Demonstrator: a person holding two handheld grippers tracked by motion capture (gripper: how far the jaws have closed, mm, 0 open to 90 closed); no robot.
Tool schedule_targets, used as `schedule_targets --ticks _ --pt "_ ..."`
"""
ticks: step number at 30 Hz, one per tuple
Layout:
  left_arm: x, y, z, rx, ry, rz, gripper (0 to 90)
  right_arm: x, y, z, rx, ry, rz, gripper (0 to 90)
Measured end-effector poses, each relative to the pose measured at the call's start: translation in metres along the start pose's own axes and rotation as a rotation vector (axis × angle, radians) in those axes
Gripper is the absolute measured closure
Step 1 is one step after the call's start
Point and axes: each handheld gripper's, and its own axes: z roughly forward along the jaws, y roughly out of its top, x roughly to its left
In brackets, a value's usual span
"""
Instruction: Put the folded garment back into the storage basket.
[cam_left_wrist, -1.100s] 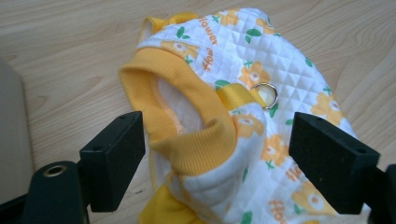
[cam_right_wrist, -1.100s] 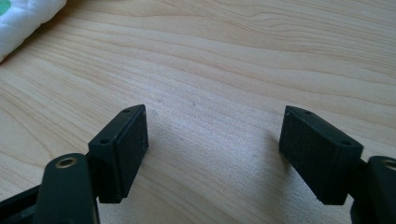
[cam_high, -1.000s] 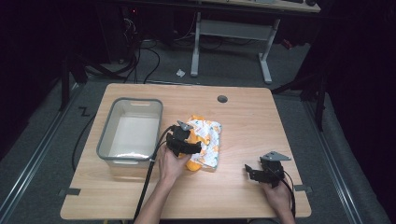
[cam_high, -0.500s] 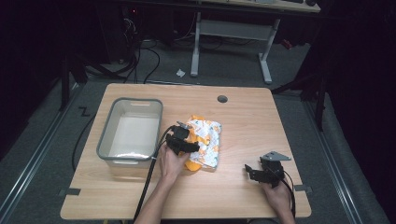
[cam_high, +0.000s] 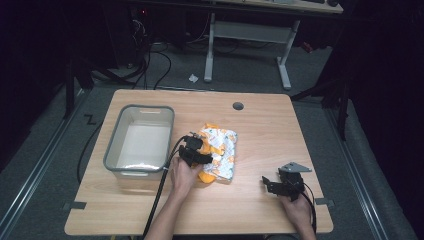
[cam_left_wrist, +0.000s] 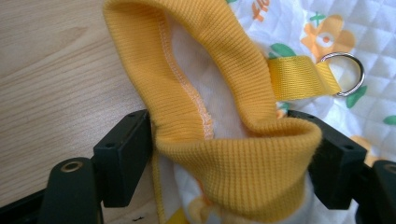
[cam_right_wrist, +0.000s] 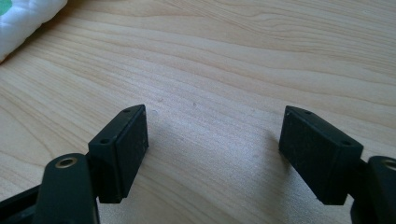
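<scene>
My left gripper (cam_left_wrist: 233, 154), jaws just closing, pinches the garment's orange ribbed cuff (cam_left_wrist: 219, 107) beside the bin (cam_high: 116, 150); my right gripper (cam_right_wrist: 215, 154) gapes empty.

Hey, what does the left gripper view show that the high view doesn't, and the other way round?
Left gripper view: a metal ring on a yellow strap, and the orange ribbed cuff pinched between the left tool's jaws, which have just been closing. High view: the grey bin and the open right tool. Shared: the quilted garment on the wooden table.
</scene>
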Motion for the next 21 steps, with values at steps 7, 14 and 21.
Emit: schedule_targets --ticks 7,14,21 --pt "-0.004 -0.0005 -0.0026 -0.006 -0.032 0.038 44.9 -0.0001 0.0 0.0001 0.0 0.001 -0.001 24.2" --pt "-0.0061 -0.0009 -0.0038 -0.01 -0.098 0.047 64.4 0.0 0.0 0.0001 0.0 0.001 0.0 24.2" --pt "-0.0035 -0.0011 -0.0036 -0.013 -0.143 0.04 74.0 -0.0001 0.0 0.0 0.0 0.001 0.0 24.2"
